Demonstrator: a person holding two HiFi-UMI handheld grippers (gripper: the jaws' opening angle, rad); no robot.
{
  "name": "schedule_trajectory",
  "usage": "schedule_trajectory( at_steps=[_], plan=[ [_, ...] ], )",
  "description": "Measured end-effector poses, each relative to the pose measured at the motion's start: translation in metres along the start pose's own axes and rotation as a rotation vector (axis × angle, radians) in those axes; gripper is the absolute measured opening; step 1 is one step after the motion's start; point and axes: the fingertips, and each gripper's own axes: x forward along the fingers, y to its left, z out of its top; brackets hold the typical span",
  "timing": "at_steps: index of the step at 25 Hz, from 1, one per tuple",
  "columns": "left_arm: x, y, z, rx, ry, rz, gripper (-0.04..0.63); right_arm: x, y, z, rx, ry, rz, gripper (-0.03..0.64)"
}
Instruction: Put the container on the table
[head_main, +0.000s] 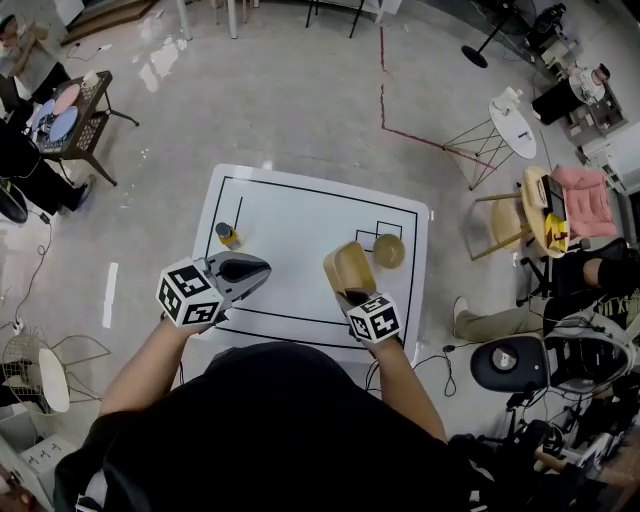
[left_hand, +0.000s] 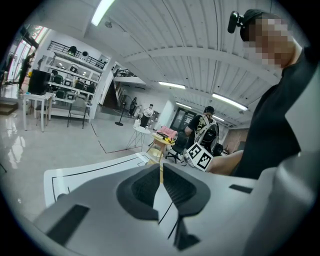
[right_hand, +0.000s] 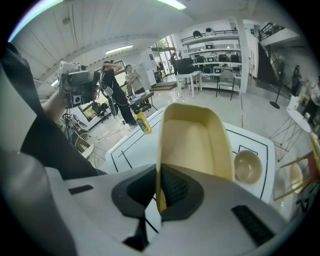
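A tan, deep oval container (head_main: 349, 266) hangs tilted on its side above the right half of the white table (head_main: 300, 215). My right gripper (head_main: 351, 294) is shut on its near rim. In the right gripper view the container (right_hand: 197, 137) rises from the jaws, its hollow facing the camera, and the wall is pinched between the pads (right_hand: 172, 189). My left gripper (head_main: 262, 268) hovers over the table's front left, shut with nothing in it. In the left gripper view its pads (left_hand: 145, 185) meet at the tips.
A small tan bowl (head_main: 389, 250) sits in a drawn square at the table's right (right_hand: 248, 166). A yellow bottle (head_main: 227, 235) stands at the left (right_hand: 143, 122). Wooden stools (head_main: 520, 215) and a seated person (head_main: 520, 310) are to the right.
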Motion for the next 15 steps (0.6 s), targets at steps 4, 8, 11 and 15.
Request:
schedule_trajectory(
  at_steps=[4,8,11,15],
  plan=[
    [0.0,0.002,-0.002,-0.009,0.008,0.008,0.026,0.008,0.0,-0.003,-0.004,0.018,0.014,0.008],
    [0.0,0.006,-0.005,-0.019,0.017,0.02,0.026,0.017,-0.001,-0.008,-0.005,0.036,0.031,0.008],
    [-0.001,0.009,-0.006,-0.026,0.018,0.032,0.026,0.023,-0.003,-0.013,-0.007,0.056,0.039,0.008],
    [0.0,0.016,-0.006,-0.027,0.018,0.046,0.026,0.034,-0.008,-0.018,-0.013,0.079,0.045,0.008]
  ],
)
